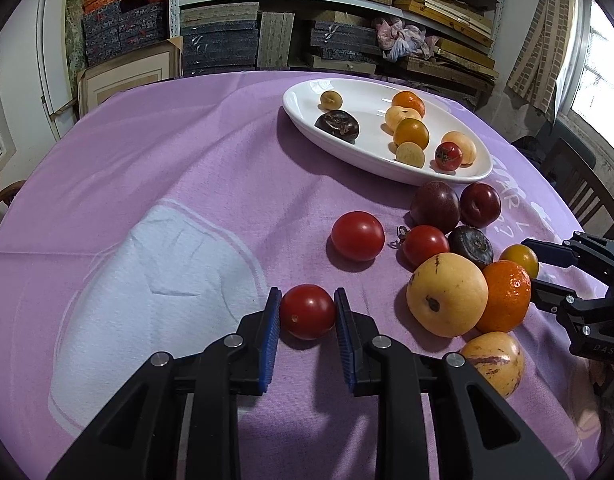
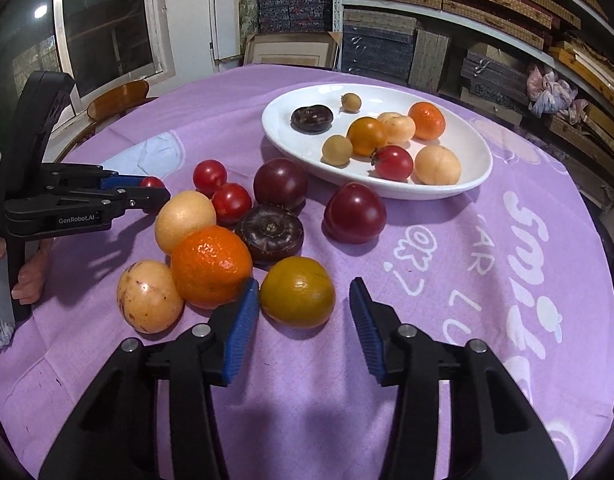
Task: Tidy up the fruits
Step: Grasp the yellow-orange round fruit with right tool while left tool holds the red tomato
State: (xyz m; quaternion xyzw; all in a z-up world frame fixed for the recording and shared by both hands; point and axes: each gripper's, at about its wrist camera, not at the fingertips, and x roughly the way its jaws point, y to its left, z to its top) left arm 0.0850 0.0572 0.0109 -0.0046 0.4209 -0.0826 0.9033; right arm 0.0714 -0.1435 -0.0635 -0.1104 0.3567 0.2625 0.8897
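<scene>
Left wrist view: left gripper [image 1: 307, 312] clamps a red tomato [image 1: 307, 311] on the near cloth, ready for the far white plate [image 1: 303, 118]. Right gripper [image 2: 303, 312] brackets a yellow-orange fruit [image 2: 297, 292], unclenched.

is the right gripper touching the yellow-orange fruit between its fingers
Touching on one side only. The right wrist view shows the right gripper with one blue pad against the yellow-orange fruit, while a clear strip of purple cloth separates the other.
</scene>
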